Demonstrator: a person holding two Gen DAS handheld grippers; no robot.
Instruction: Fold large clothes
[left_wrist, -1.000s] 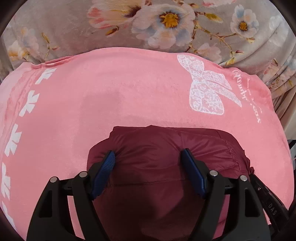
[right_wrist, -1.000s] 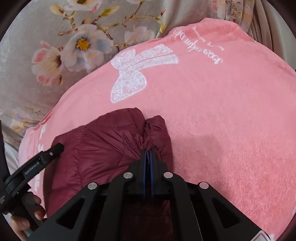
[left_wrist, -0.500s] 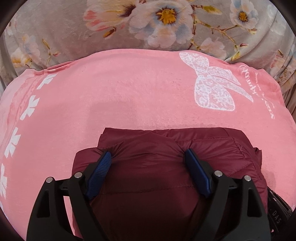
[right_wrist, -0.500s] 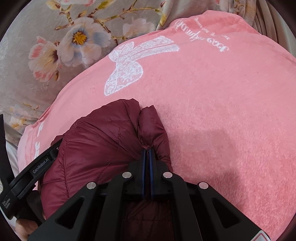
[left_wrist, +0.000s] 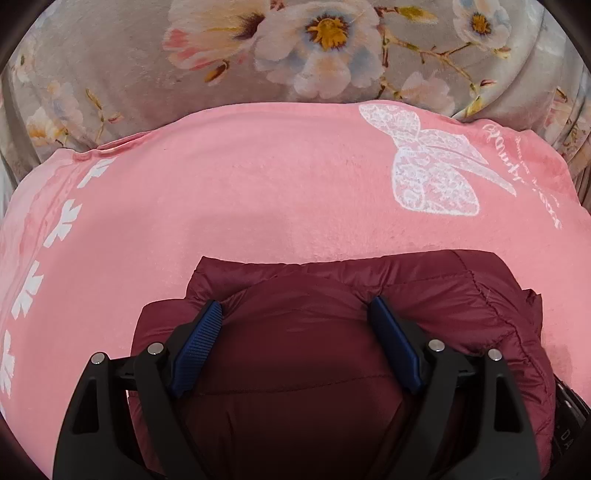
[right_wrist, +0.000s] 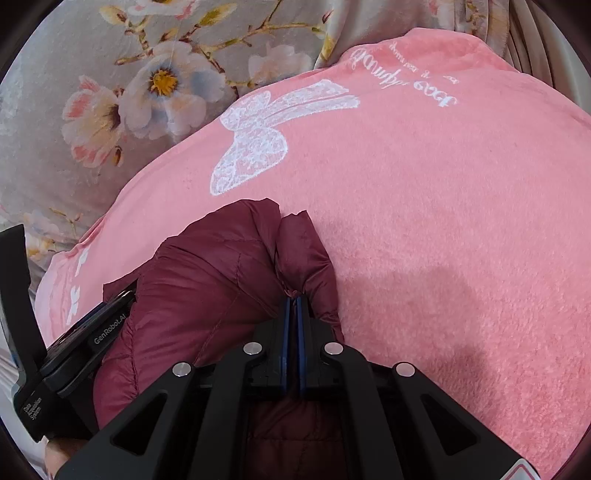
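A dark red quilted jacket (left_wrist: 424, 291) lies bundled on a pink blanket (left_wrist: 258, 199). My left gripper (left_wrist: 295, 314) is open, its blue pads (left_wrist: 199, 343) pressing down on the padded fabric that bulges between them. In the right wrist view the jacket (right_wrist: 207, 280) fills the lower left. My right gripper (right_wrist: 293, 301) is shut on a pinched fold at the jacket's right edge. The left gripper's black body (right_wrist: 74, 343) shows at the left of that view, resting against the jacket.
The pink blanket (right_wrist: 443, 221) carries a white lace bow print (left_wrist: 432, 173) and white script. A grey floral bedcover (left_wrist: 258, 55) lies beyond it. A row of white flower prints (left_wrist: 55, 229) runs down the blanket's left side.
The jacket bundle has spread wider and flatter under the left gripper, and a straight folded edge now shows ahead. The right gripper has kept its pinch and shifted slightly forward.
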